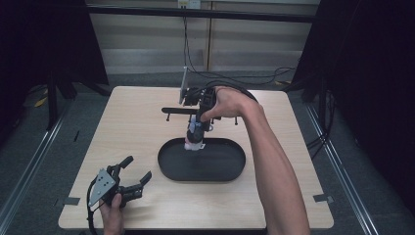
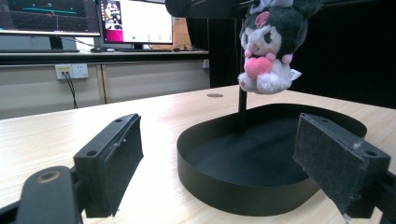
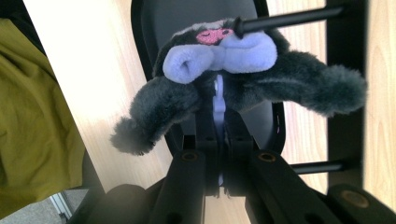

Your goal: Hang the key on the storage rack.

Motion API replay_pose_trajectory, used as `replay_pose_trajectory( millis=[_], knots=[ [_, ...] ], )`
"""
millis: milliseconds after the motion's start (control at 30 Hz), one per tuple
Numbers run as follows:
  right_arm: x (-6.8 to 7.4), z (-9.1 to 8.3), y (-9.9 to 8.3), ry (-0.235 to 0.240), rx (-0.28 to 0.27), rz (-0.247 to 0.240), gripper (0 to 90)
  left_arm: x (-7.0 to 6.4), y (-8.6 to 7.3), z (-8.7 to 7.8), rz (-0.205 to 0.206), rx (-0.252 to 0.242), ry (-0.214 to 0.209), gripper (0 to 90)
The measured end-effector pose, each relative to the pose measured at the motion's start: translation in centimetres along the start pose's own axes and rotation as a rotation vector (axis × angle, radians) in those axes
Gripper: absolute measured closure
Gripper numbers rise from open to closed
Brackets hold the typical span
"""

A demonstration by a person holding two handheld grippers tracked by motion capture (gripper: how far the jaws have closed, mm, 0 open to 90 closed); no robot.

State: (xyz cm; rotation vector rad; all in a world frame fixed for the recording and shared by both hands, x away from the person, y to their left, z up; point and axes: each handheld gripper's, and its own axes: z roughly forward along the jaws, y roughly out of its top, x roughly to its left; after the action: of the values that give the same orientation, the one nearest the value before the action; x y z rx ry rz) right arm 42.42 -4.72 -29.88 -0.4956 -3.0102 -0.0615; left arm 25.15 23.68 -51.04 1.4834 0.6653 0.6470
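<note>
Left claw (image 1: 138, 171): low at near-left of surface (image 1: 132, 122), jaws spread wide, empty.
Black oval tray (image 1: 201, 172): mid-surface.
Plush toy (image 2: 270, 46): dark grey fur, lilac bow, pink heart at chest, white feet; hanging above tray's far rim.
Right claw (image 3: 218, 135): pinched tight on toy's lilac loop.
Black rack (image 1: 176, 110): behind, partly hidden by hand.

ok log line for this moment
right gripper: shut on plush toy, above black tray | left gripper: open, near table front edge
</note>
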Motion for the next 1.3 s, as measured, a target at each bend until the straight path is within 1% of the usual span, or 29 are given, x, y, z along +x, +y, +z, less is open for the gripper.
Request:
replay_pose_trajectory(
  millis=[67, 100, 200, 467, 600, 733, 833, 933, 1000, 1100, 1167, 1233, 1267, 1300],
  knots=[
    [-0.2, -0.1, 0.1, -0.014, 0.012, 0.006, 87.1, 0.0, 0.0, 0.0, 0.000, -0.002, -0.001, 15.3],
    [-0.3, -0.1, 0.0, -0.010, 0.012, 0.005, 87.1, 0.0, 0.0, 0.0, -0.001, -0.002, -0.001, 15.2],
    [-0.6, -0.4, -0.1, -0.002, -0.010, 0.008, 87.0, 0.0, 0.0, 0.0, -0.002, -0.003, 0.000, 15.2],
    [-1.3, -0.9, -0.5, 0.007, -0.032, -0.001, 86.8, 0.0, 0.0, 0.0, -0.002, -0.003, -0.001, 15.3],
    [-1.4, -0.9, -0.6, 0.011, -0.042, -0.001, 86.7, 0.0, 0.0, 0.0, -0.002, -0.003, -0.001, 15.2],
    [-1.4, -0.6, -0.6, -0.005, -0.030, -0.010, 86.4, 0.0, 0.0, 0.0, -0.002, -0.003, 0.000, 15.2],
    [-1.4, -0.6, -0.5, -0.007, -0.031, -0.014, 86.5, 0.0, 0.0, 0.0, -0.002, -0.002, 0.000, 15.3],
    [-1.5, -0.6, -0.6, -0.020, -0.032, -0.023, 84.5, 0.0, 0.0, 0.0, -0.001, -0.003, -0.001, 15.3],
    [-1.6, -0.6, -0.6, -0.016, -0.042, -0.020, 84.5, 0.0, 0.0, 0.0, -0.002, -0.003, 0.000, 15.2],
    [-1.7, -0.6, -0.7, -0.018, -0.042, -0.023, 84.8, 0.0, 0.0, 0.0, -0.001, -0.002, 0.000, 15.3],
    [-1.8, -0.6, -0.7, -0.037, -0.050, -0.020, 84.0, 0.0, 0.0, 0.0, 0.001, -0.001, 0.000, 15.2],
    [-1.8, -0.6, -0.7, -0.038, -0.052, -0.012, 83.9, 0.0, 0.0, 0.0, 0.002, 0.000, -0.002, 15.2],
    [-1.8, -0.7, -0.7, -0.047, -0.053, -0.009, 85.4, 0.0, 0.0, 0.0, 0.002, -0.001, -0.003, 15.2],
    [-1.8, -0.8, -0.7, -0.046, -0.054, -0.010, 86.2, 0.0, 0.0, 0.0, 0.002, -0.001, -0.003, 15.2]
  ],
)
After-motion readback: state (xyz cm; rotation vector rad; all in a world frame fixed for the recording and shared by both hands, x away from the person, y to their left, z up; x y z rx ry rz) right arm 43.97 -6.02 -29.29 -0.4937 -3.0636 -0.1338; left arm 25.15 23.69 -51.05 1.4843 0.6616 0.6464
